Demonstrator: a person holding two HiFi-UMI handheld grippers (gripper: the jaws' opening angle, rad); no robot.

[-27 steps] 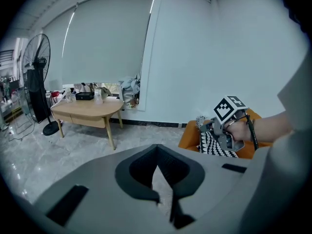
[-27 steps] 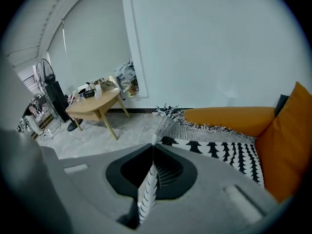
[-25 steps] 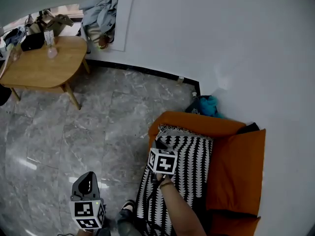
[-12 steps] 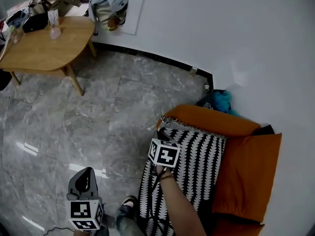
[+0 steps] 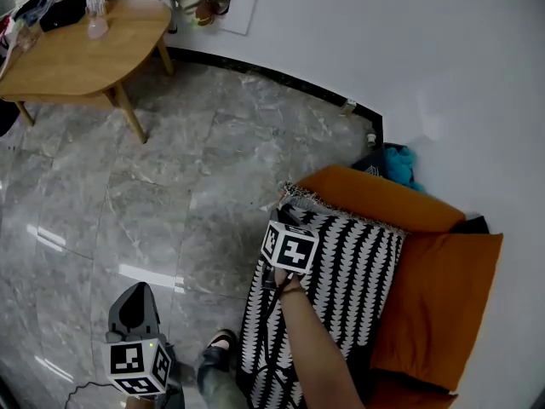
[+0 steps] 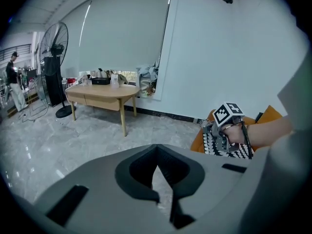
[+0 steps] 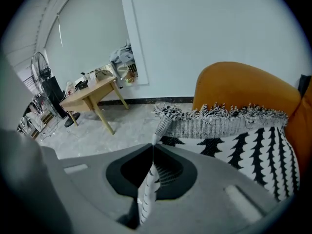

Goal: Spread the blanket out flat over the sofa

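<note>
Looking straight down from the head view, the black-and-white blanket lies along the seat of the orange sofa, fringed end up against the armrest, long side spilling over the front edge toward the floor; the marker cube hides most of the right gripper's tip from up there. The right gripper view settles it (nice and close): the right gripper has its jaws pressed together on the blanket, pinching a thin fold at the fringed corner, sofa arm just behind. The person's right forearm reaches up over the blanket, hand wrapped round the handle.

Only the head view shows a teal thing tucked behind the sofa. Only the left gripper view shows a standing fan and a person far off past the wooden table. The left gripper has its jaws together with nothing between; it hangs low over the floor, well apart from the sofa, pointing roughly toward the table.
</note>
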